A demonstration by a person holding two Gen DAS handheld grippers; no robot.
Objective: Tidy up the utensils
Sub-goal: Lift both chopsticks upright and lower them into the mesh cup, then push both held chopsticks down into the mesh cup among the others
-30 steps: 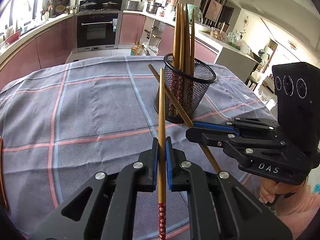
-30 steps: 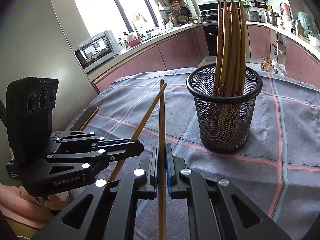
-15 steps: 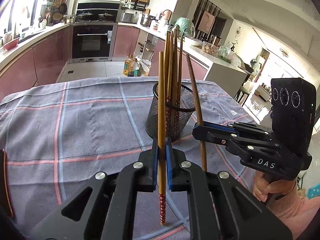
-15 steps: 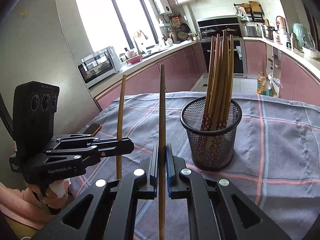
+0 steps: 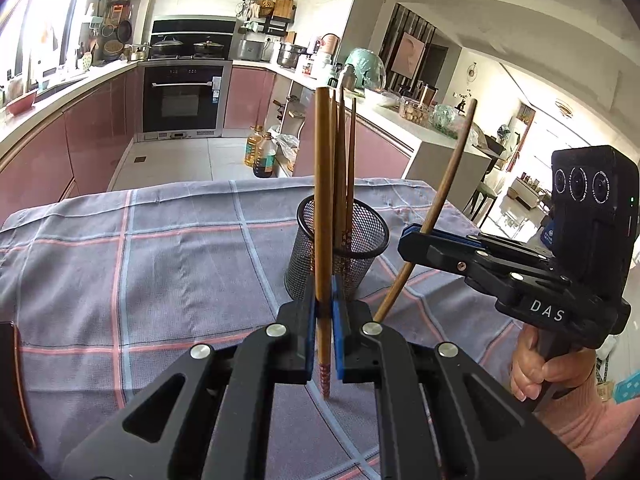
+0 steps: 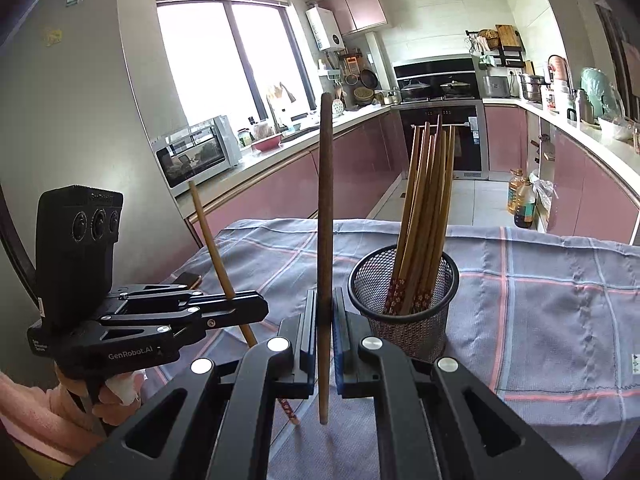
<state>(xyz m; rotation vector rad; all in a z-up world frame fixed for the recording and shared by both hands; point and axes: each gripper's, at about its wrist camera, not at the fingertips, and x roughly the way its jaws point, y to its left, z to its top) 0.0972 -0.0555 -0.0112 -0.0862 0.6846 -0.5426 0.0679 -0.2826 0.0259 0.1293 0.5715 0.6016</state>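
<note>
My left gripper (image 5: 323, 320) is shut on a brown chopstick (image 5: 322, 200) that stands nearly upright, its patterned red end hanging below the pads. A black mesh holder (image 5: 360, 232) stands on the cloth just beyond it, with several chopsticks (image 6: 428, 200) inside. My right gripper (image 6: 324, 320) is shut on a second, darker chopstick (image 6: 325, 200), also upright, left of the holder (image 6: 404, 308). Each gripper shows in the other's view: the right one (image 5: 416, 236) beside the holder with its slanted chopstick (image 5: 444, 184), the left one (image 6: 256, 308) at the left.
A grey plaid tablecloth (image 5: 160, 260) covers the table. A dark flat object (image 6: 188, 280) lies at the table's left edge. A person's hand (image 5: 536, 368) grips the right handle. Kitchen counters and an oven lie beyond the table.
Both grippers have risen and tipped their chopsticks from leaning forward to nearly upright. The two chopsticks no longer cross. The holder now appears lower and farther off.
</note>
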